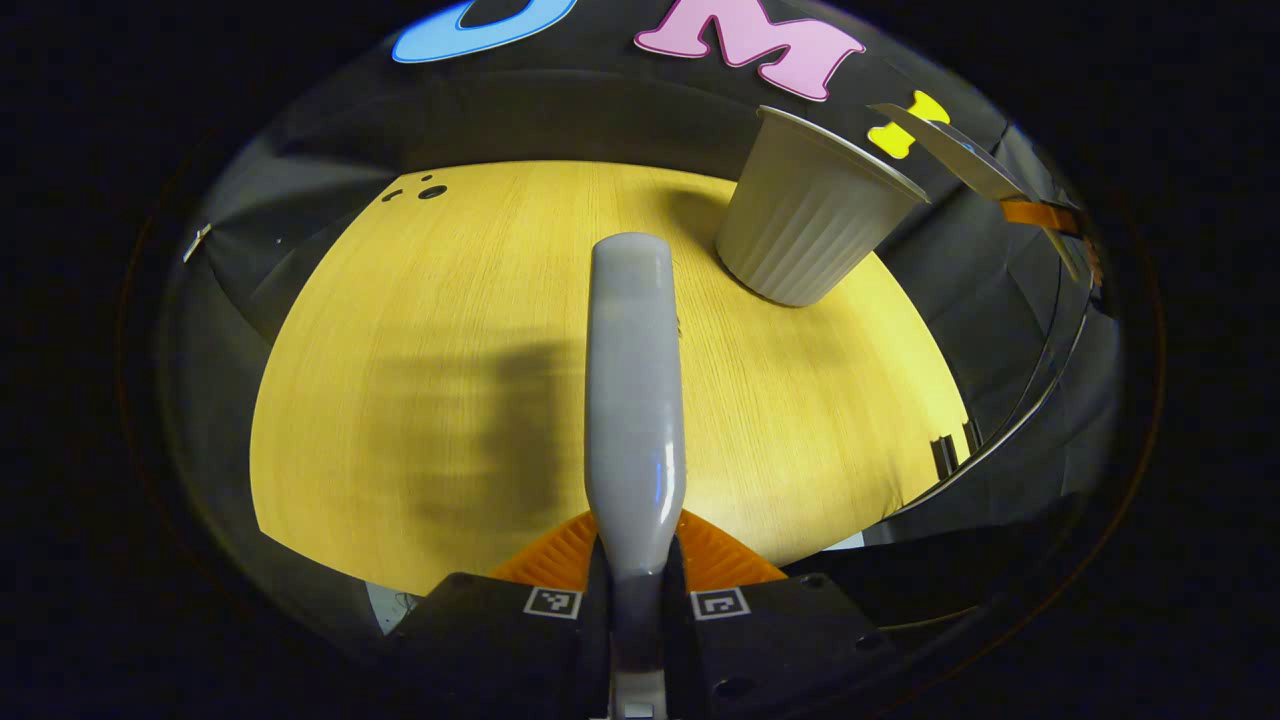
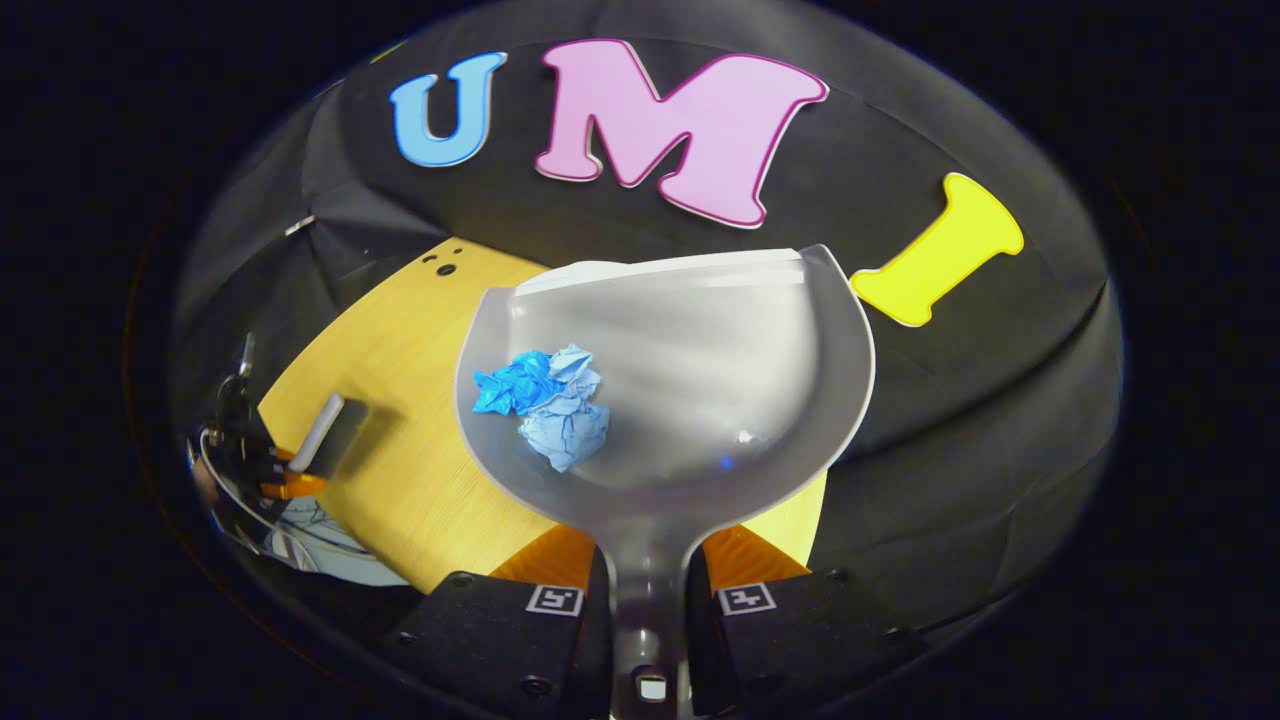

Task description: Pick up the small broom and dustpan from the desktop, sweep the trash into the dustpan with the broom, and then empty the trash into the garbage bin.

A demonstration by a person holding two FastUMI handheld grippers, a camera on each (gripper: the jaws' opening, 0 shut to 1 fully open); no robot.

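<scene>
- Grey plastic runs up the middle of the left gripper view: the broom (image 1: 634, 400), seen along its handle, rising from six o'clock toward the centre.
- At six o'clock the left gripper (image 1: 636, 600) has both fingers closed tight against the handle's base, gripping it.
- Under the broom lies the yellow wooden desktop (image 1: 400, 340), with a blurred shadow at about eight o'clock.
- At one o'clock the ribbed, pale garbage bin (image 1: 805, 215) stands on the desktop, its mouth leaning away toward the wall.
- At two o'clock, past the bin's rim, a thin grey edge of the dustpan (image 1: 955, 150) shows.

- In the right gripper view, the translucent grey dustpan (image 2: 690, 380) fills the centre, held level above the desktop (image 2: 400, 470).
- At six o'clock the right gripper (image 2: 648, 600) is clamped on the dustpan's neck, one finger pressing each side.
- Crumpled blue paper trash (image 2: 548, 405) sits inside the pan, at about ten o'clock from its centre.
- At nine o'clock the left gripper (image 2: 285, 470) appears farther off, holding the broom (image 2: 320, 430) over the desktop's edge.
</scene>
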